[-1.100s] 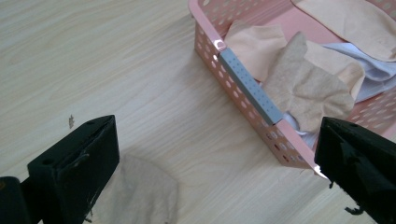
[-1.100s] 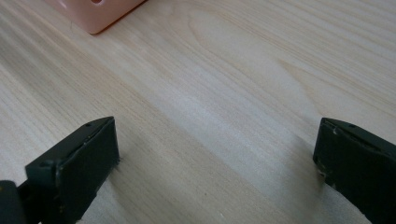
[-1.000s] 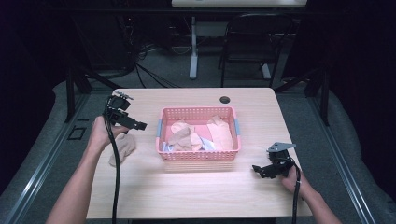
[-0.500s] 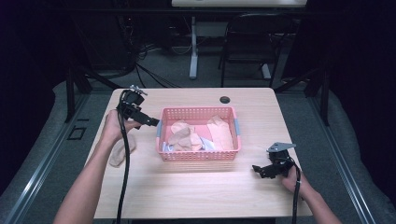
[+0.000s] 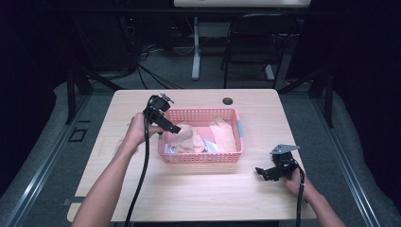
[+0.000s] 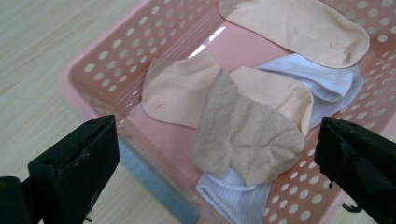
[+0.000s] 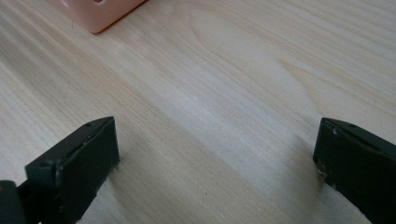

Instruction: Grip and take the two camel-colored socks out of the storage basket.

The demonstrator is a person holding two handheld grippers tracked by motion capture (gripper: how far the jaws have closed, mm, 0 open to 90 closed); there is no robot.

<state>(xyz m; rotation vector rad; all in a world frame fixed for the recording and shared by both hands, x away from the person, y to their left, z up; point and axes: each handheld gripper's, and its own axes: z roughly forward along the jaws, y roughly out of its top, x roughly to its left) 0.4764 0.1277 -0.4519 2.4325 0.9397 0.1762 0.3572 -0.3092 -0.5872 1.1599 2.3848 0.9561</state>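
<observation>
so the left gripper [image 5: 173, 128] is hanging over the left end of the pink basket [image 5: 231, 156], tilted down into it, which makes sense if the plan is to fish a sock out. in the left gripper view its jaws are spread wide with nothing between them, framing the pile: a tan mesh sock [image 6: 243, 135] lies on top of a peach sock [image 6: 175, 95], with a white sock [image 6: 322, 79] poking out underneath and another peach one [image 6: 299, 25] flat along the far side. my guess is the tan one is the target, since it's on top and dead centre between the jaws. the gripper isn't touching any fabric, it's just above the rim.

the right gripper [image 5: 261, 171] is parked low over the counter [image 5: 198, 198] to the right of the basket, well apart from it, probably just keeping out of the way. its jaws are wide apart too, holding nothing, with bare wood between them in the right gripper view and a basket corner [image 7: 100, 14] up at the top.
</observation>
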